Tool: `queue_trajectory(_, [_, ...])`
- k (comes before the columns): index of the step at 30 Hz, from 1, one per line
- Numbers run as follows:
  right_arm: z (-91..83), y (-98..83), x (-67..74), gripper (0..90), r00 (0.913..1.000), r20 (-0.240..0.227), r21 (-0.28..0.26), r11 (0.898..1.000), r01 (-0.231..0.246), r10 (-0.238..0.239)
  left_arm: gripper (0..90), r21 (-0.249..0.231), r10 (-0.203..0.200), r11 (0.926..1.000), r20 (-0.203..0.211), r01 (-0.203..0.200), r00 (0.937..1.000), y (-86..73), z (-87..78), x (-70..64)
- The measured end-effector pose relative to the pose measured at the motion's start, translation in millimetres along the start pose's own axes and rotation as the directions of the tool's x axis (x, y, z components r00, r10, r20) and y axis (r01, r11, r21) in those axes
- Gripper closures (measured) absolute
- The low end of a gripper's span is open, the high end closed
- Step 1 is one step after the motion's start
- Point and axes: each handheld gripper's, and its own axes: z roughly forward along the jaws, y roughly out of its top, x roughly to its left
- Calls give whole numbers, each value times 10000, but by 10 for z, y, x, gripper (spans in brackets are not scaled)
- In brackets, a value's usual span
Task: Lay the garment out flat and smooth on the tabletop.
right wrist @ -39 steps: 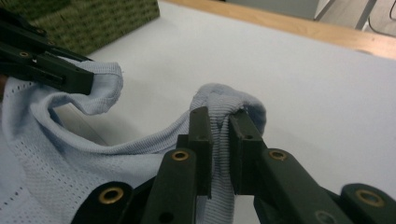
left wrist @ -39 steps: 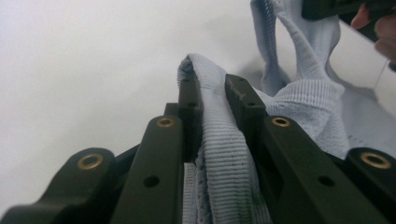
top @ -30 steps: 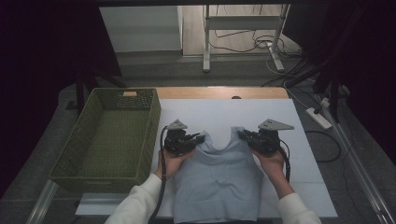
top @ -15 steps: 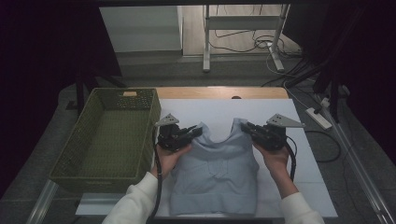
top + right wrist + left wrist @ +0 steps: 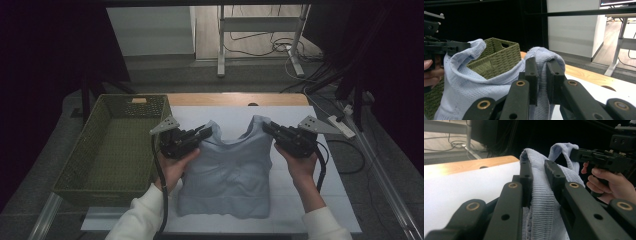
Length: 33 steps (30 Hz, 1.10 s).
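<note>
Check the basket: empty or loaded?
Empty, as far as shown. The basket shows bare woven floor in the high view; the top hangs outside it from both grippers.

black jaws clamp a pale blue ribbed top (image 5: 541, 202) over white table (image 5: 461, 187).

A laboratory recording bay. Black curtains (image 5: 45, 60) enclose a white-topped table (image 5: 330, 165); at twelve o'clock stands a metal desk frame (image 5: 260, 40) amid loose floor cables (image 5: 280, 47), with a power strip (image 5: 341, 126) at two o'clock.
</note>
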Motion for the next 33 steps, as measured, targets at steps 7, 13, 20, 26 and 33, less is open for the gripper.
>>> queue_trajectory(7, [-29,72,24,809,10000,-73,-335,9994,-53,51,770,-251,-50,9997,124,53,9999,54,-20,-19])
queue_trajectory(13, [-55,169,41,809,10000,-74,-568,9984,22,-26,770,-329,18,9995,245,-10,9997,184,-35,-53])
queue_trajectory(20, [-71,254,38,810,9999,-116,-690,9976,-54,46,770,-414,199,9990,271,-187,9994,309,-49,-98])
queue_trajectory(26, [-114,459,92,810,9995,-191,-992,9948,217,-237,770,-704,374,9969,259,-355,9990,454,-130,-126])
queue_trajectory(33, [-179,683,229,811,9976,-465,-1695,9846,421,-507,770,-1203,536,9915,234,-504,9983,606,-274,-163])
